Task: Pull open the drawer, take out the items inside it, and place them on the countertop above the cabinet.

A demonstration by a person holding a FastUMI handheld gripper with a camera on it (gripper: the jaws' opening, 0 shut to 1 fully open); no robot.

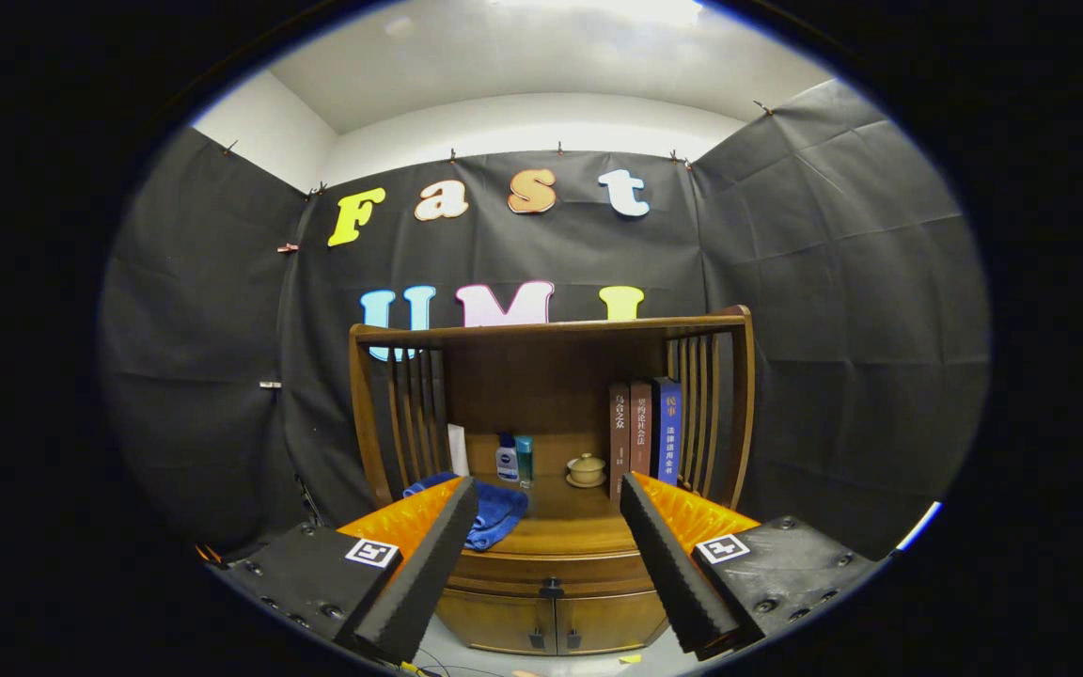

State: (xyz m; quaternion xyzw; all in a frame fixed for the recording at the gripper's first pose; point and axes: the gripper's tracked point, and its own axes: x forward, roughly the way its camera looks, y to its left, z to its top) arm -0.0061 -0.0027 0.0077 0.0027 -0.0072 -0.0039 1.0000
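Observation:
A wooden cabinet [551, 527] stands ahead of me against the black cloth wall. Its drawer [556, 572] is closed, with a small dark knob [552, 589] at the middle, seen between my fingers and beyond them. The countertop [568, 522] above the drawer is brown wood. My gripper [549, 527] is open, its two orange-and-black fingers [429, 555] spread wide with nothing between them. What the drawer holds is hidden.
On the countertop lie a blue cloth [494, 512] at the left, two small bottles [513, 459], a small lidded pot [586, 469] and three upright books [645, 432] at the right. Slatted side rails [415, 414] enclose the shelf. Two lower doors [551, 622] sit under the drawer.

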